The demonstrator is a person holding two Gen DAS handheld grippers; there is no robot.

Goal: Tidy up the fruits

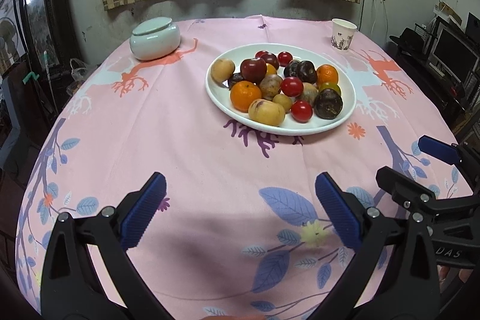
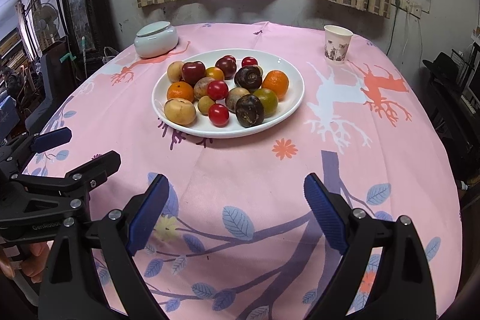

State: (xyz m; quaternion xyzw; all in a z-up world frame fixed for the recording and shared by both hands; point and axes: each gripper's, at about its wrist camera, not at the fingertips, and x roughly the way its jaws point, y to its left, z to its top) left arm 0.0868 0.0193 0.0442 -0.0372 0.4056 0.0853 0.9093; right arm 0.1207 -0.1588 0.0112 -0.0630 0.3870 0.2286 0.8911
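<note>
A white plate (image 1: 345, 122) (image 2: 288, 110) sits mid-table piled with several fruits: oranges (image 1: 245, 95) (image 2: 275, 83), red tomatoes (image 1: 301, 111) (image 2: 218, 115), dark round fruits (image 1: 328, 103) (image 2: 249, 110), tan fruits (image 1: 266, 112) (image 2: 180, 111) and a dark red plum (image 1: 253, 69) (image 2: 193, 73). My left gripper (image 1: 240, 212) is open and empty over the near cloth, well short of the plate. My right gripper (image 2: 235, 212) is open and empty too, beside the left one; it also shows in the left wrist view (image 1: 408, 161), and the left shows in the right wrist view (image 2: 81, 149).
A pink patterned tablecloth (image 1: 195, 158) (image 2: 345, 140) covers the table. A pale lidded ceramic jar (image 1: 155, 38) (image 2: 156, 39) stands at the far left, a paper cup (image 1: 343, 35) (image 2: 337, 43) at the far right. Dark furniture flanks the table; a wall and curtains are behind.
</note>
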